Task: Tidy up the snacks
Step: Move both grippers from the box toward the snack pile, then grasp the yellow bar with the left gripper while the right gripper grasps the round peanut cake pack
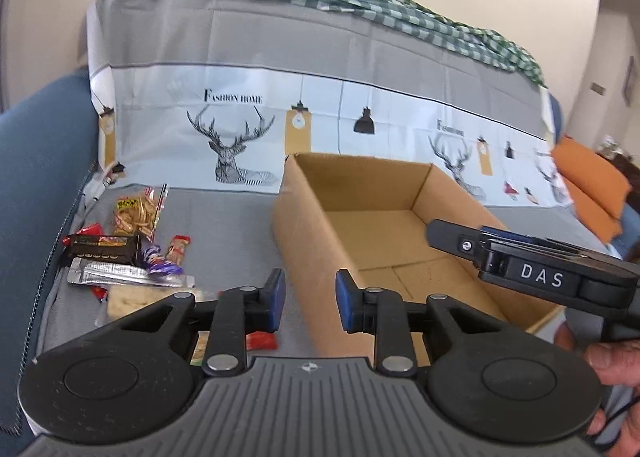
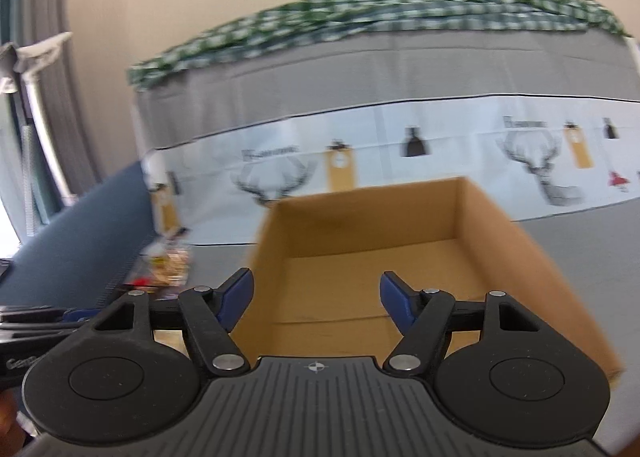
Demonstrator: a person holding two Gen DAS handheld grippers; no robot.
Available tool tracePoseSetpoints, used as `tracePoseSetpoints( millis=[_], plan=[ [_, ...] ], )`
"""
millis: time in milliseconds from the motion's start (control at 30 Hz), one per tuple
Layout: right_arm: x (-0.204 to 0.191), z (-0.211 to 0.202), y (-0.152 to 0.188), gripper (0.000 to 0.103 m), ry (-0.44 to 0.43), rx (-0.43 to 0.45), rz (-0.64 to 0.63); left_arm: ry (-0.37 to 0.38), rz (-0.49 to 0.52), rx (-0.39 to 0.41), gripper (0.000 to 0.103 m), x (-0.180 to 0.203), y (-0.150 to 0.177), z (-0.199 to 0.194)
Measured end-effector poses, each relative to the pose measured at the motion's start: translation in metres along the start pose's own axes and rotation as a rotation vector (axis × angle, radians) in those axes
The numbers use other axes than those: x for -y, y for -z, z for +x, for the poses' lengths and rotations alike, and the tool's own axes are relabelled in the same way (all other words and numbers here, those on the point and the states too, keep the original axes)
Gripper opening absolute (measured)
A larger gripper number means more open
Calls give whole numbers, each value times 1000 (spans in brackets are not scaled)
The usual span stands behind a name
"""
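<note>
Snacks [image 1: 132, 253] lie left of lengthwise-receding cardboard box [image 1: 400, 225]; left gripper [image 1: 311, 299] and right gripper [image 2: 316, 297] gape empty.

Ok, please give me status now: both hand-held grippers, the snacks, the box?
Left hand-held gripper empty, jaws apart. Right hand-held gripper open, empty. Snacks beside cardboard box, box empty. Nothing in the way.

Left gripper [image 1: 311, 300]: black linkage arms, silver rivets, blue pads, ribbed grey base with a small cross mark; right gripper [image 2: 317, 294] alike, its side lettered "DAS".
</note>
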State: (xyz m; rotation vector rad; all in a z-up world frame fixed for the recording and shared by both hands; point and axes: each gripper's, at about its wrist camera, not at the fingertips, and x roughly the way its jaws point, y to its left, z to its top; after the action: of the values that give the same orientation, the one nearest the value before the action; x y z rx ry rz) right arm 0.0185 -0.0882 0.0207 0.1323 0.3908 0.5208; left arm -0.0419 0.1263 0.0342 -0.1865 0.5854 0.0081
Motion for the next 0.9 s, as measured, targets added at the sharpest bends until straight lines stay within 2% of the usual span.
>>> tracePoseSetpoints(
  millis=[67, 100, 300, 367, 467, 600, 733, 900],
  plan=[
    [-22, 3, 2, 72, -45, 1, -17, 28, -20, -41, 30, -24, 5, 3],
    [-32, 4, 6, 72, -68, -11, -21, 18, -34, -30, 30, -36, 10, 2],
    [-95, 18, 40, 72, -190, -12, -160, -28, -322, 15, 30, -95, 39, 4],
    [-114, 30, 49, 72, -214, -55, -181, -49, -353, 20, 30, -103, 35, 6],
    [-138, 37, 60, 78, -278, -47, -229, -105, -396, -30, 30, -120, 32, 9],
    [-149, 56, 85, 79, -310, -128, -296, -102, -536, -66, 31, -152, 36, 16],
    [-150, 77, 102, 81, -318, -197, -315, -89, -693, -136, 39, -177, 48, 27],
    [-155, 97, 109, 94, -339, -237, -319, -93, -794, -168, 42, -196, 58, 29]
  ],
)
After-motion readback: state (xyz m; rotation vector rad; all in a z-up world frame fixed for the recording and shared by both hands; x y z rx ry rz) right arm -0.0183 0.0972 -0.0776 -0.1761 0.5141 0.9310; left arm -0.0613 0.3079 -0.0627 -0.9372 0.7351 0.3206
